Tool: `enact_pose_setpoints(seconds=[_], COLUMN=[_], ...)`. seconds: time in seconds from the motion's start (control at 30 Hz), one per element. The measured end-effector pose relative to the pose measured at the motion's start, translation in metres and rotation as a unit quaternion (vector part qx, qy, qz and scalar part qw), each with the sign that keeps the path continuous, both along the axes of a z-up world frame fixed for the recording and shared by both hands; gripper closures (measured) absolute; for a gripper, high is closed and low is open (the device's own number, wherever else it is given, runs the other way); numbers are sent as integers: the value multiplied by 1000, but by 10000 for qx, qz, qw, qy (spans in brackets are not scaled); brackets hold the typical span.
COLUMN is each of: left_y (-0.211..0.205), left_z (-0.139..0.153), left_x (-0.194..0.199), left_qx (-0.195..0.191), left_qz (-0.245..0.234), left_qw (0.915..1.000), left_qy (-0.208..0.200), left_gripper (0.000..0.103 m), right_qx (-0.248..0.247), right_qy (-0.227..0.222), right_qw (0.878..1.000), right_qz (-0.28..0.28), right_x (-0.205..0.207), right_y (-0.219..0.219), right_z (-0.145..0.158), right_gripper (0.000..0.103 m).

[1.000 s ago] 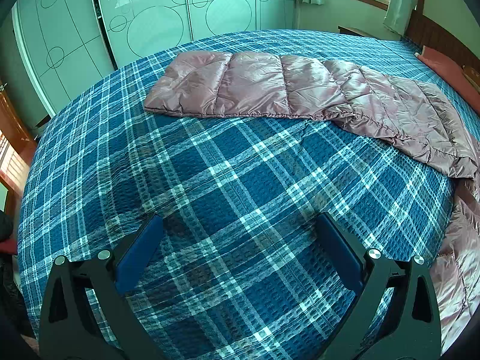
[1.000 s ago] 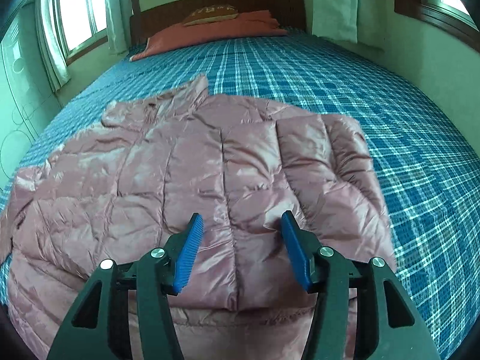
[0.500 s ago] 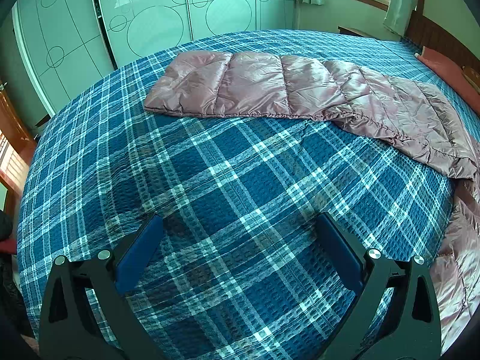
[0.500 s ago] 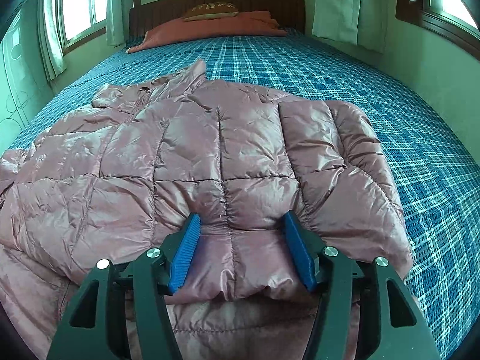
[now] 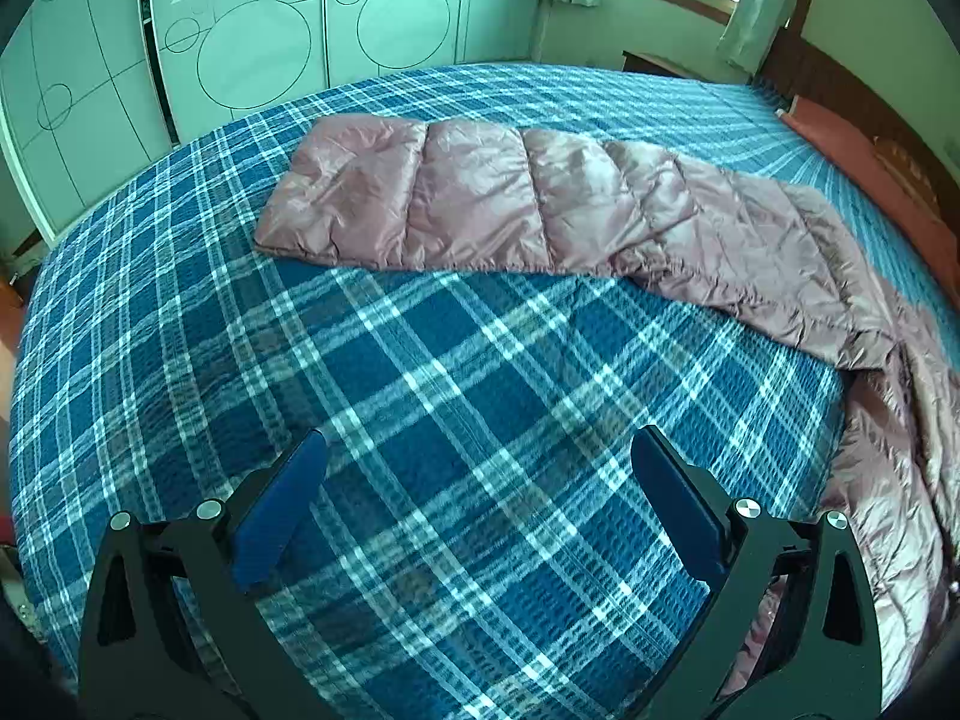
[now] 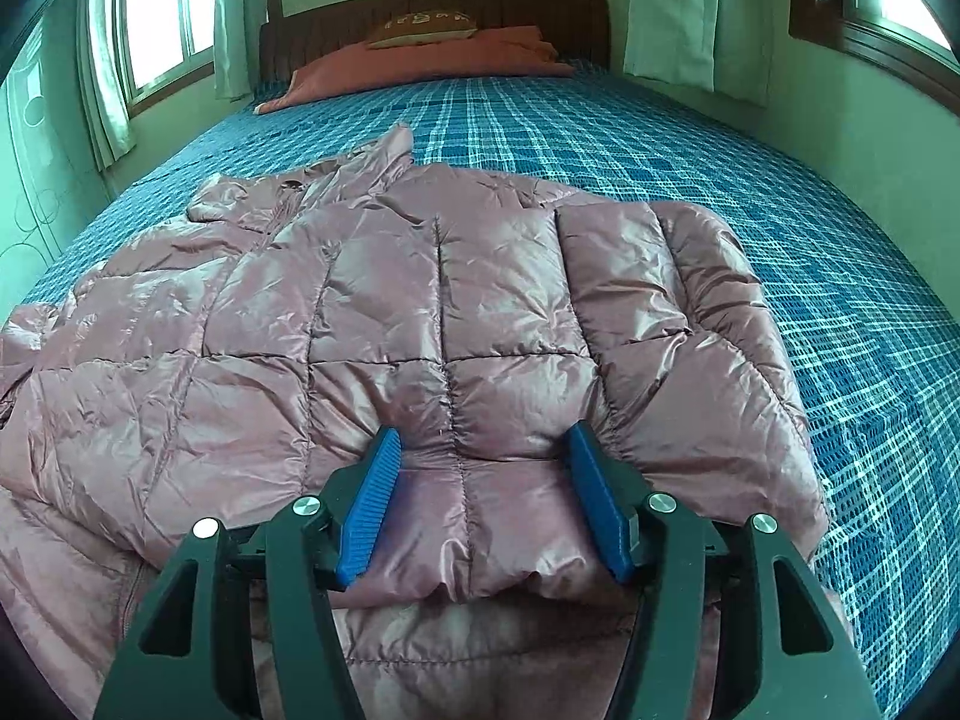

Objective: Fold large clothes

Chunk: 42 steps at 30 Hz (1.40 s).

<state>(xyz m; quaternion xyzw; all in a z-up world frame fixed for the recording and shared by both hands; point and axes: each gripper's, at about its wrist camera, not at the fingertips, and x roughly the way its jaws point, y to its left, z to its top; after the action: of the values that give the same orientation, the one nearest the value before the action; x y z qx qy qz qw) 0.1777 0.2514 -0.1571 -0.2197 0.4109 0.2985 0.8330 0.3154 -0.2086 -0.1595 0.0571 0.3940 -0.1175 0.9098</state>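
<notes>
Jacket [image 6: 444,324]: pink quilted puffer, lying flat on the bed [image 6: 660,138], collar toward the headboard [image 6: 432,12]; one side appears already folded over the body.
Sleeve [image 5: 468,204]: stretched out flat across the bedspread, well apart from the left gripper [image 5: 480,498], cuff end toward the wardrobe [image 5: 252,42].
Handling, judged: light and bulky; soft, with springy fill that tends to puff back after a fold. The glossy shell looks slippery, so a shallow pinch may slide off.
Hold points, judged: hem edge or a stitched seam, where the padding is thin; for the sleeve, the cuff end.
Material: shiny shell, wrinkled, stitched into square and oblong padded panels; gathered seam along the sleeve's lower edge.
Right gripper [image 6: 480,480]: spread about halfway, blue ribbed pads to either side of a hem panel; the pads do not pinch the fabric, and contact with it cannot be told.
Left gripper: spread wide, nothing between the pads, over bare bedspread.
Bed: blue plaid cover with a coarse waffle weave, flat.
Pillow [image 6: 420,54]: orange, at the headboard, well apart from the jacket.
Surroundings: pale green wardrobe doors with circle outlines; curtained windows [image 6: 156,18].
</notes>
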Motion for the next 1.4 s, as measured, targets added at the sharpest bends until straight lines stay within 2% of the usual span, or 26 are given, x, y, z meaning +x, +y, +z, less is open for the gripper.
enact_pose_setpoints(seconds=[0.07,0.17,0.3,0.37,0.4,0.43,0.47,0.53,0.63,0.73,0.8,1.0,1.1,1.23,1.4], left_y=[23,70,113,128,136,143,148,158,147,127,108,24,-24,-103,-211], left_z=[3,0,-3,-1,-2,-3,-4,-8,-5,7,21,48,49,51,50], left_x=[-1,-1,9,12,14,15,17,16,16,22,33,80,106,136,162], left_qx=[-303,-903,-1170,-1160,-1182,-1236,-1309,-1430,-1199,-774,-490,147,249,406,633], left_qz=[-30,139,303,461,516,536,512,588,487,376,142,-919,-1434,-2214,-3232], left_qw=[9988,9909,9826,9807,9796,9778,9758,9733,9786,9852,9874,9845,9794,9654,9357], left_qy=[-382,-992,-1409,-1506,-1542,-1606,-1672,-1697,-1601,-1480,-1498,-1487,-1398,-1318,-1266], left_gripper=[2,2,3,16,20,30,46,63,87,91,93,94,94,94,95], right_qx=[-2,-17,-40,-37,-39,-43,-46,-43,-44,-38,-35,-16,6,4,21], right_qy=[-7,-6,-6,-7,-7,-6,-4,-8,-8,-12,-11,-28,-40,-41,-51], right_qw=[10000,10000,10000,10000,10000,10000,10000,10000,10000,10000,10000,10000,10000,10000,10000], right_qz=[2,1,1,3,2,2,2,3,4,4,4,4,10,8,8], right_x=[-1,0,0,0,0,0,0,0,0,0,0,-1,-1,-1,-1], right_y=[0,0,1,1,1,1,1,1,0,0,0,1,0,0,0], right_z=[0,0,1,1,1,1,1,0,0,0,0,0,1,1,0], right_gripper=[45,45,45,45,45,45,45,45,45,44,44,44,44,44,44])
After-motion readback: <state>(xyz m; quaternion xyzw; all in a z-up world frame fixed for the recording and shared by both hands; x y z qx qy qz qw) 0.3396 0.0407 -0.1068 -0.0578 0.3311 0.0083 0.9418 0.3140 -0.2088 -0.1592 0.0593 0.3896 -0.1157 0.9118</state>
